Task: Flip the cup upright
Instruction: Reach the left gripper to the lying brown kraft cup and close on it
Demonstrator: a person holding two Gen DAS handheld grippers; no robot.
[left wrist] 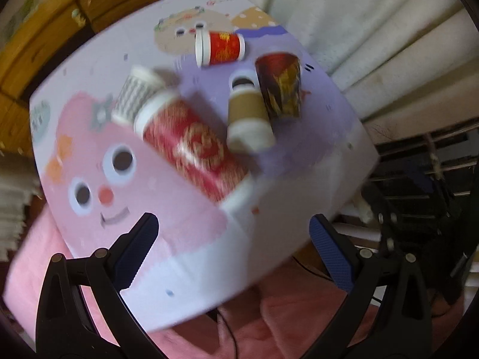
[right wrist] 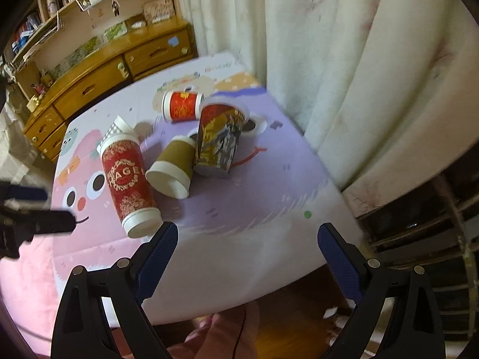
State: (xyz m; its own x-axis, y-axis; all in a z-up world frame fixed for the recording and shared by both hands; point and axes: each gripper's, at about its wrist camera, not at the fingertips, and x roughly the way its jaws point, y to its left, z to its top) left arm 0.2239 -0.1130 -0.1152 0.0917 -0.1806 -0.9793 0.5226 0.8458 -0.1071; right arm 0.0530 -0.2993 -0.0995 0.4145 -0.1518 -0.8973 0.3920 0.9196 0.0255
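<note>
Several paper cups lie on a low table [right wrist: 269,209] with a cartoon-print top. A tall red cup [right wrist: 127,179] with gold print lies on its side nearest me; it also shows in the left wrist view [left wrist: 191,146]. A brown cup [right wrist: 173,167] lies on its side beside it. A dark patterned cup [right wrist: 220,140] stands upright with its open rim up. A small red cup [right wrist: 181,106] lies on its side further back. A grey checked cup [left wrist: 134,95] lies behind the tall red one. My left gripper [left wrist: 233,254] and right gripper [right wrist: 248,257] are both open and empty, above the table's near edge.
A white curtain [right wrist: 344,59] hangs along the table's right and far side. A wooden dresser [right wrist: 104,77] stands at the back left. A pink blanket [left wrist: 39,254] lies at the table's left and near side. The left gripper's body [right wrist: 33,218] shows at the right view's left edge.
</note>
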